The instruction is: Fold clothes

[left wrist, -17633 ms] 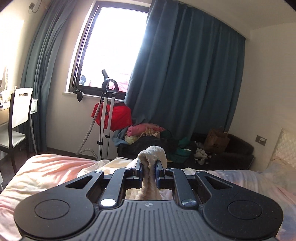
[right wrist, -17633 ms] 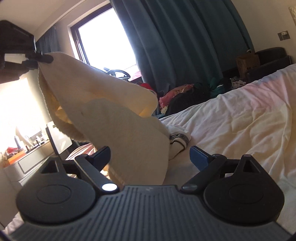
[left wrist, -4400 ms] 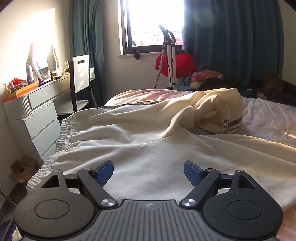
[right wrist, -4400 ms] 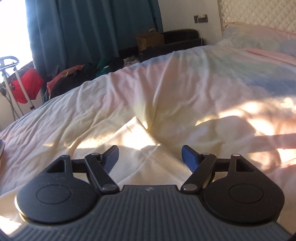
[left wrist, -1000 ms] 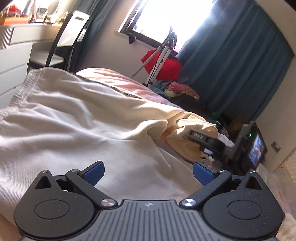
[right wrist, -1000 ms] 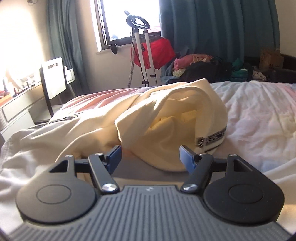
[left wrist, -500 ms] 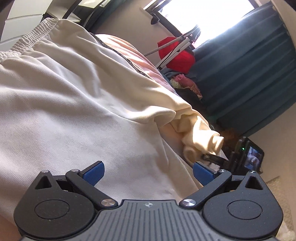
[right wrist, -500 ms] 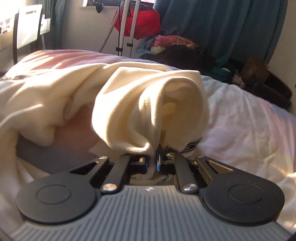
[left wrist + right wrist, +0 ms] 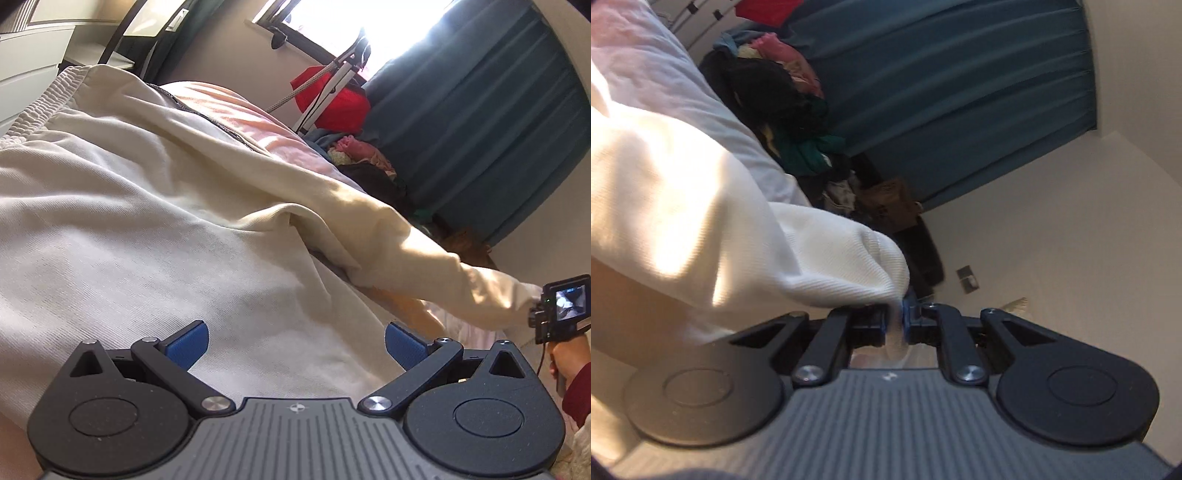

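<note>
Two grippers share one cream ribbed-knit sweatshirt (image 9: 155,206): right gripper (image 9: 894,320) pinches its sleeve cuff (image 9: 849,266) taut for folding; left gripper (image 9: 295,341) hovers wide open, empty.

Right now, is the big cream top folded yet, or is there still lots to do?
Not folded yet. The cream top is spread over the bed, which looks done. In hand: the right gripper is shut on the sleeve cuff, with the sleeve stretched out sideways. The left gripper is open above the body, holding nothing. No fold shows, so all the folding is left.
</note>
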Tool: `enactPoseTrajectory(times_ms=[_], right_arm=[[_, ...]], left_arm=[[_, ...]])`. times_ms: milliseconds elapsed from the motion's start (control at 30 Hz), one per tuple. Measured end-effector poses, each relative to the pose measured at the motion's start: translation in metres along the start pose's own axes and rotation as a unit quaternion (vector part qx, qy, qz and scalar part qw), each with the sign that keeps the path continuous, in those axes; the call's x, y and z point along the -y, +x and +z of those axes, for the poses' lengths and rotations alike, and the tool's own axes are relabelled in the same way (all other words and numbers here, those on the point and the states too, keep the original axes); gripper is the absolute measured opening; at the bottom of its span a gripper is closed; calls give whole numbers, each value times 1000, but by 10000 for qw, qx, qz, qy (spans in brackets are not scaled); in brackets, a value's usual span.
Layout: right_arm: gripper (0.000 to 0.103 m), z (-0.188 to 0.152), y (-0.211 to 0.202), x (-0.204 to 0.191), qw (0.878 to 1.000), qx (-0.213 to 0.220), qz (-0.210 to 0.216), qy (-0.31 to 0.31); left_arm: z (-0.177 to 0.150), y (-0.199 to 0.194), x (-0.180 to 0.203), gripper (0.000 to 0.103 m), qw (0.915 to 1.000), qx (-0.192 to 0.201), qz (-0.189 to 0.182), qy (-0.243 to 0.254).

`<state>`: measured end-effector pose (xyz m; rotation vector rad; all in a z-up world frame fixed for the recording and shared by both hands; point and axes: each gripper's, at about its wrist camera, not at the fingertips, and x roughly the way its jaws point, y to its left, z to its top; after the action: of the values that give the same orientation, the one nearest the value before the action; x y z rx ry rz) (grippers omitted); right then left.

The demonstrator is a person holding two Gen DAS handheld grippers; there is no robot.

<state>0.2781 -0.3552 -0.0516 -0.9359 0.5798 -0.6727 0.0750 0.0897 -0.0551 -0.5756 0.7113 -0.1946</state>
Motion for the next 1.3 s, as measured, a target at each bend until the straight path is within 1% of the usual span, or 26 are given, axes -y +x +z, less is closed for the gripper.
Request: enactPoseTrajectory(times_ms=[67,100,167,200,233,267,300,367,433,467,533,633,667,767,800,833,867,900,1000,1100,1133,1167,1200,1233,1267,1300], right_arm=[[15,-10,10,14,9996,-8,-226,167],[23,-18,14,18,9991,-64,-238,344],[40,-40,22,22,9964,-279,-27,795],[52,-53,26,22,9929,-451,186,1087],[60,-68,29,21,9873,-635,433,1392],[63,-84,30,20,9796,-823,699,1692],[63,-101,30,18,9689,-1007,1016,2019],[63,-133,27,16,9399,-1326,1578,2722],[63,-163,24,16,9017,-1608,2043,3454],[63,-178,24,18,8765,-1719,2241,3899],[63,-200,25,22,8146,-1802,2582,4871],[66,-230,9,25,7274,-1740,2860,5990],[66,-235,2,28,7070,-1625,3037,6176],[66,-234,-7,39,6609,-985,3579,6522],[66,-231,-3,41,6389,-817,3729,6678],[80,-227,6,40,6103,-785,3888,6857],[89,-225,15,38,5813,-810,4043,7015],[89,-220,24,35,5693,-870,4087,7080],[90,-195,49,21,5934,-1170,3848,6972],[89,-165,79,7,6040,-1383,3767,6886],[75,-153,88,4,6096,-1450,3720,6848],[65,-141,97,3,6204,-1544,3634,6776],[44,-126,104,3,6398,-1681,3462,6652],[16,-110,112,2,6620,-1823,3244,6507],[9,-94,121,3,6792,-1947,3052,6385],[9,-79,128,6,6870,-2009,2955,6327]], left_arm=[[-2,3,3,103,9999,-34,24,98],[-2,5,5,103,9999,-51,61,148],[-3,10,9,103,9996,-85,134,246],[-3,12,10,103,9995,-101,155,268],[-4,14,11,103,9994,-129,175,275],[-4,16,10,103,9994,-157,167,272],[-5,17,10,103,9993,-184,159,268],[-7,19,9,103,9993,-225,138,280],[-10,21,9,103,9991,-260,130,300],[-11,21,11,103,9991,-266,130,316],[-13,21,12,103,9989,-280,149,341],[-16,24,12,103,9989,-298,160,312],[-16,25,13,103,9990,-298,160,280],[-18,27,13,103,9992,-297,155,214],[-19,27,14,103,9992,-296,150,211],[-20,28,14,103,9992,-294,145,209],[-21,29,14,103,9993,-293,142,206],[-21,30,14,103,9992,-297,166,210],[-22,33,14,103,9991,-301,205,205],[-22,36,13,103,9990,-312,241,202],[-22,37,13,103,9990,-316,251,198],[-21,38,12,103,9990,-318,245,196],[-20,40,11,103,9990,-319,239,195],[-19,42,10,103,9990,-320,233,193],[-17,44,10,103,9991,-314,215,189],[-15,46,9,103,9992,-295,195,180]])
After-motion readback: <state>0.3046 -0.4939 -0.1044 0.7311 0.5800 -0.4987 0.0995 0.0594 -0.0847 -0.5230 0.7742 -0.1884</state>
